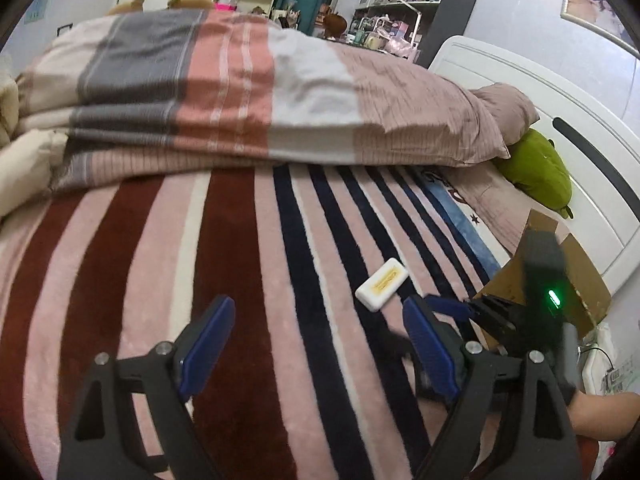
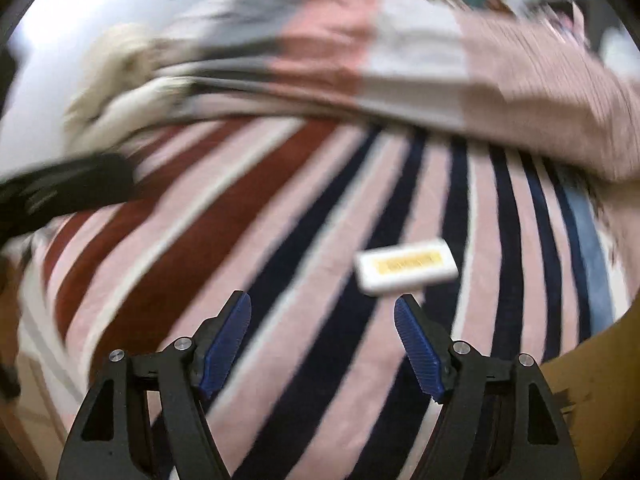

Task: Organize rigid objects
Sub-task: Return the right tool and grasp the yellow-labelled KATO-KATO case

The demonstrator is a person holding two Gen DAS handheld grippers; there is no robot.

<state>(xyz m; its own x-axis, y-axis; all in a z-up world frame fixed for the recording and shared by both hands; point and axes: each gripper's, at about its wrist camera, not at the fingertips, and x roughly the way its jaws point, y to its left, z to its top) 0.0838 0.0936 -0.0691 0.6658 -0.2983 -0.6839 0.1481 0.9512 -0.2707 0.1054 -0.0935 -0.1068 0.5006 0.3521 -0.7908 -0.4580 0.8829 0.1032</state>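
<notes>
A small white rectangular case with a yellow label (image 1: 382, 284) lies flat on the striped blanket (image 1: 240, 264). It also shows in the blurred right wrist view (image 2: 406, 266), just beyond my right fingertip. My left gripper (image 1: 318, 312) is open and empty, low over the blanket, with the case ahead and to the right. My right gripper (image 2: 322, 308) is open and empty; in the left wrist view its body with a green light (image 1: 548, 292) sits to the right of the case.
A brown cardboard box (image 1: 576, 280) stands at the bed's right edge, also in the right wrist view (image 2: 592, 396). A folded striped duvet (image 1: 240, 92) fills the far side. A green plush toy (image 1: 536, 172) lies by the white headboard (image 1: 560, 92).
</notes>
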